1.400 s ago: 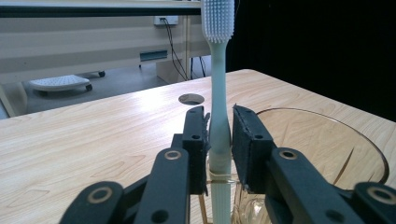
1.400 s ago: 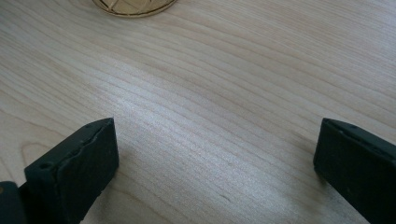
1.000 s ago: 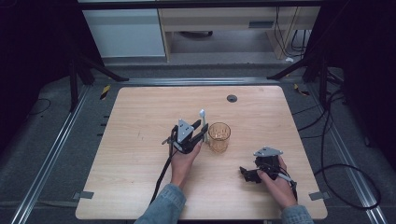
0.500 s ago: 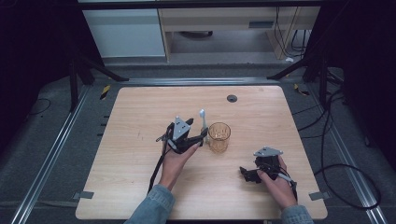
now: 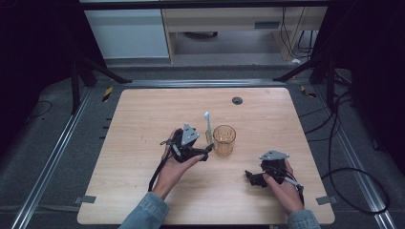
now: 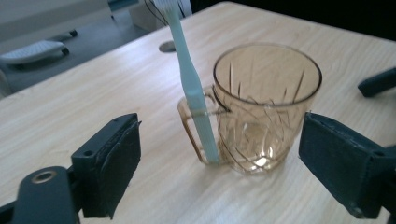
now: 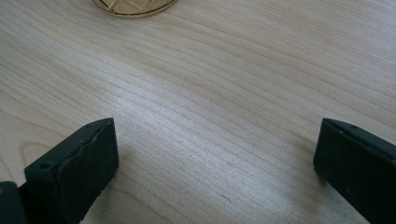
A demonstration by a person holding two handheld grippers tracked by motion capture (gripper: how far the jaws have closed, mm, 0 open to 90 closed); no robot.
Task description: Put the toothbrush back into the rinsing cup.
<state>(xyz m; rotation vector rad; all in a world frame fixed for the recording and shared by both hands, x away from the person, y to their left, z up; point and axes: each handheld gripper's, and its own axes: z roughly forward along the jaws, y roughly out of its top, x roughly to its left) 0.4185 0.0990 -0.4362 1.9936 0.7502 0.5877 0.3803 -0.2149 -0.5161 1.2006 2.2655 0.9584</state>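
An amber glass cup (image 5: 224, 140) with a handle stands near the middle of the wooden table (image 5: 143, 119). A pale blue toothbrush (image 5: 207, 126) stands upright, its lower end stuck through the cup's handle and its bristles up. In the left gripper view the toothbrush (image 6: 191, 88) leans on the cup (image 6: 266, 107). My left gripper (image 5: 204, 151) sits just left of the cup, open, its pads (image 6: 119, 163) apart from both. My right gripper (image 5: 252, 177) rests low on the table to the cup's right, open over bare wood (image 7: 215, 158).
A dark round grommet (image 5: 237, 100) sits in the table near its far edge. Black stand legs (image 5: 95, 67) and cables (image 5: 344, 157) lie on the floor around the table. The cup's base (image 7: 133, 7) shows at the top of the right gripper view.
My left gripper has drawn back a little to the left, away from the toothbrush, which stays standing at the cup's handle. The right gripper has not moved.
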